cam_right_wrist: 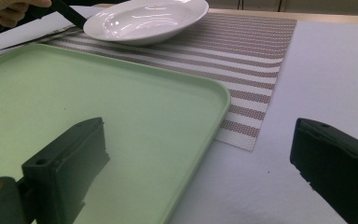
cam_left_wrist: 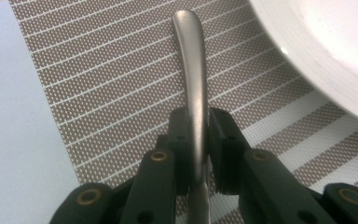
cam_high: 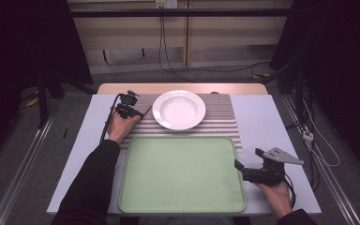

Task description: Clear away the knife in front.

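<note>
My left gripper [cam_left_wrist: 198,128] is shut on the handle of a metal utensil [cam_left_wrist: 192,60], which lies along the striped placemat [cam_left_wrist: 121,79]. In the high view this gripper [cam_high: 138,108] sits just left of a white deep plate [cam_high: 178,109] at the far side of the table. My right gripper [cam_right_wrist: 200,156] stands wide open with nothing between its jaws, at the right edge of a pale green tray [cam_right_wrist: 98,102]. From above, the right gripper [cam_high: 247,159] rests low on the table beside the tray [cam_high: 182,173].
The brown and white striped placemat [cam_high: 220,123] lies under the plate and behind the tray. A white cloth [cam_high: 272,122] covers the table. Cables [cam_high: 168,56] run across the floor beyond the table's far edge.
</note>
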### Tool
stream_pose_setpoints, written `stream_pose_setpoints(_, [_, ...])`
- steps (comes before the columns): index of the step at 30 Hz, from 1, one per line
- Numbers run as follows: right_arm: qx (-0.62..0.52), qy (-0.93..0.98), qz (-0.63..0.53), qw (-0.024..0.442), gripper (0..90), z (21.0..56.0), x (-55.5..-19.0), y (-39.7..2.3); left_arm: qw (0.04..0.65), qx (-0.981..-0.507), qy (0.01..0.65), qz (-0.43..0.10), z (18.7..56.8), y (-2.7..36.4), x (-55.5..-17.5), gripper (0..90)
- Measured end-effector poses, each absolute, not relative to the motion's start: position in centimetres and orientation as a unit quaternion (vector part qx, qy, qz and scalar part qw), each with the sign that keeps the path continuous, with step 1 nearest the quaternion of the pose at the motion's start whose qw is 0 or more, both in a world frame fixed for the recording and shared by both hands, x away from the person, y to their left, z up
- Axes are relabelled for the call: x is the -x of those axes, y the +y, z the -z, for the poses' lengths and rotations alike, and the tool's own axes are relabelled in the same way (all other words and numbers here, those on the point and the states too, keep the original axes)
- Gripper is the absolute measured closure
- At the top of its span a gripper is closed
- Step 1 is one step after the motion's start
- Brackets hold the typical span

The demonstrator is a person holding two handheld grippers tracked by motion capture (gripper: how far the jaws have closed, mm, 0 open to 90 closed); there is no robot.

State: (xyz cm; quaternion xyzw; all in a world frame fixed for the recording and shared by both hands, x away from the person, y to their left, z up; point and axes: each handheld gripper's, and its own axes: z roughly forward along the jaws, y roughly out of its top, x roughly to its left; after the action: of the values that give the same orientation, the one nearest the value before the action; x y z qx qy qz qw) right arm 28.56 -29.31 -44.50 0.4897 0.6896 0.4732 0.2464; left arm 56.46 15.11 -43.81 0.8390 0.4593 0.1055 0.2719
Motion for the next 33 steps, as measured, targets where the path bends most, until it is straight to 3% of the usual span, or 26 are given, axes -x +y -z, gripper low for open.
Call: stream_pose_setpoints(33, [-0.488,0.69,-0.473,0.25,3.5,44.4,-28.5,-29.2,0.332,-0.843,0.406,-0.121,38.4,15.1,-49.1,80.1])
